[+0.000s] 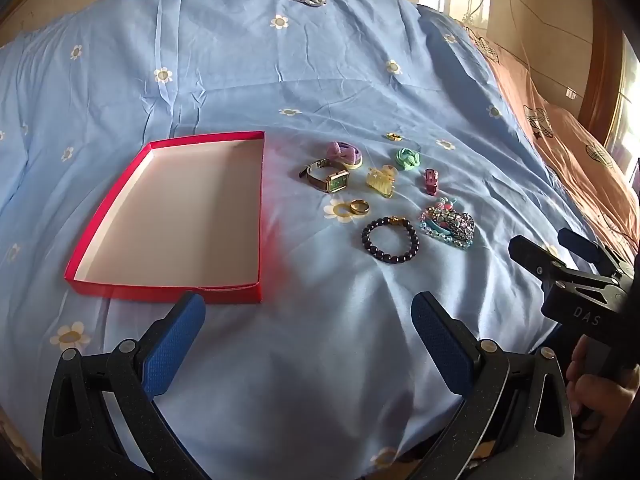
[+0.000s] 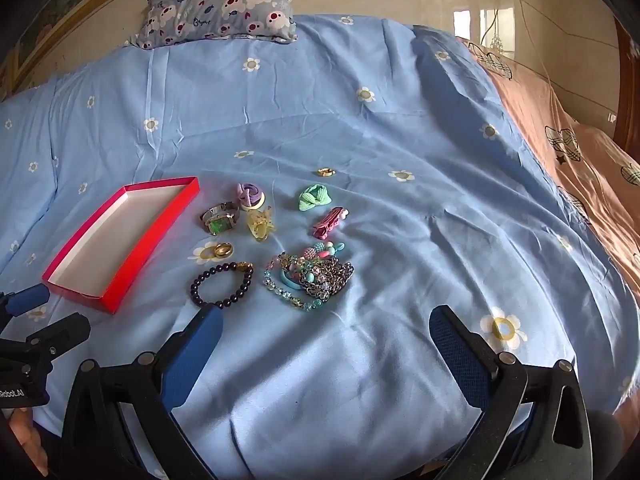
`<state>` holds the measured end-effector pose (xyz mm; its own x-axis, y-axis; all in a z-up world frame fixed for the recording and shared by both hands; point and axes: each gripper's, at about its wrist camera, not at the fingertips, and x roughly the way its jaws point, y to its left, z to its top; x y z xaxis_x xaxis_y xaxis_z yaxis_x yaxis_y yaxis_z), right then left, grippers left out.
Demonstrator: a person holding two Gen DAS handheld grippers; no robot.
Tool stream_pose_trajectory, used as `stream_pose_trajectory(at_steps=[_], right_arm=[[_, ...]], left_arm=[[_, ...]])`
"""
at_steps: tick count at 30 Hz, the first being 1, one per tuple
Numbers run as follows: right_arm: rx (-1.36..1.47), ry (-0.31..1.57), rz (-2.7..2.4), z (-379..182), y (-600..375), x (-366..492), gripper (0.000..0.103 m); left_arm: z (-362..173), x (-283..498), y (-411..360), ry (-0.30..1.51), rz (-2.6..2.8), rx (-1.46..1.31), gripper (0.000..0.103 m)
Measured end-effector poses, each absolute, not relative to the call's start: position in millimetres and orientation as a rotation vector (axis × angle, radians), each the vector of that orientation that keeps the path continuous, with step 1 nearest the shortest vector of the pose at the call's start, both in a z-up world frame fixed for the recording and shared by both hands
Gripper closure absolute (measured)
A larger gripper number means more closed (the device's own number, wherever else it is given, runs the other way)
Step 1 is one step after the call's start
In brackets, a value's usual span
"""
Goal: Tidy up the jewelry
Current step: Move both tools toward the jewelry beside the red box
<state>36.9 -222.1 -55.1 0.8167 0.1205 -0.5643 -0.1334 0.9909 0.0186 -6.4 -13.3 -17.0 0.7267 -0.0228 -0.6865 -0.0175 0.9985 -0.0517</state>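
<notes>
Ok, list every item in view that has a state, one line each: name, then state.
red box: open, no lid, nothing inside
left gripper: open, holding nothing
right gripper: open, holding nothing
watch: on the sheet, outside the box, strap looped
gold ring: on the sheet, outside the box
dark bead bracelet: lying flat, outside the box
bracelet pile: heaped together
yellow claw clip: on the sheet, outside the box

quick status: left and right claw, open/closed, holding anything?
Left claw: open, holding nothing, above the light blue flowered bedsheet.
Right claw: open, holding nothing, just short of the dark purple beaded bracelet.
</notes>
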Motion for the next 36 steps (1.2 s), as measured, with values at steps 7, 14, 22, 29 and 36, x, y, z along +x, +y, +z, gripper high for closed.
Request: stream_pose_trajectory(at_steps=[7, 14, 22, 29, 36], right_arm=[[-0.018, 0.599, 0.142, -53, -221, 36, 0.0], [-0.021, 0.598, 0.148, -54, -222, 33, 0.0], [-0.008, 0.602, 0.154, -53, -222, 35, 0.0], [-0.004, 0.603, 0.162, -52, -222, 35, 0.0], [-0.013, 0.657, 0.159, -55, -227, 41, 0.0]], left_arm=[[-16, -8, -14, 0.756, -0.002, -0.057, 0.0], [-16, -8, -14, 0.755, -0.004, -0.057, 0.0], [-13, -7, -14, 0.753, -0.004, -0.057, 0.0], [-11, -3, -14, 0.76, -0.01, -0.05, 0.0], [-11, 10, -18, 0.774, -0.03, -0.035, 0.0]])
